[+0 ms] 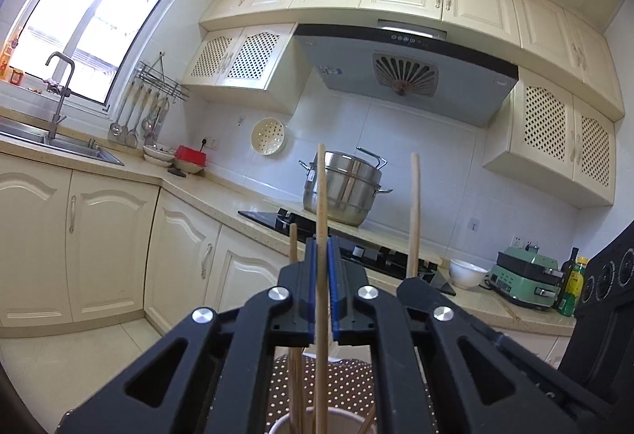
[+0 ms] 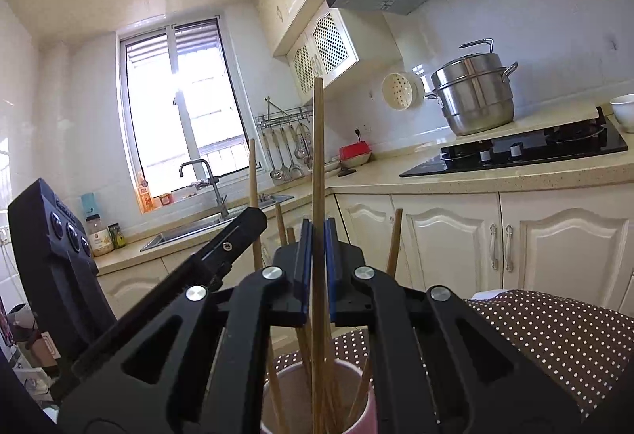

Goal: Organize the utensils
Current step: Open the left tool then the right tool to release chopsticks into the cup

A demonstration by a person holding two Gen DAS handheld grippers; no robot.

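My left gripper (image 1: 321, 239) is shut on an upright wooden chopstick (image 1: 321, 188), gripped between its blue pads. The stick's lower end reaches into a cup (image 1: 345, 412) that holds several more chopsticks. My right gripper (image 2: 318, 224) is shut on another upright chopstick (image 2: 317, 140), whose lower end stands inside the same pink cup (image 2: 370, 410). Each gripper shows in the other's view: the right gripper (image 1: 414, 281) with its stick (image 1: 414, 212), and the left gripper (image 2: 253, 214) with its stick (image 2: 252, 172). The two grippers hang close together over the cup.
The cup stands on a brown polka-dot cloth (image 2: 554, 335). Behind it runs a counter with a black hob (image 2: 515, 152), a steel steamer pot (image 2: 473, 97), a white bowl (image 1: 466, 272), a green appliance (image 1: 523, 275) and bottles (image 1: 570, 287). The sink (image 1: 59, 144) and tap are under the window.
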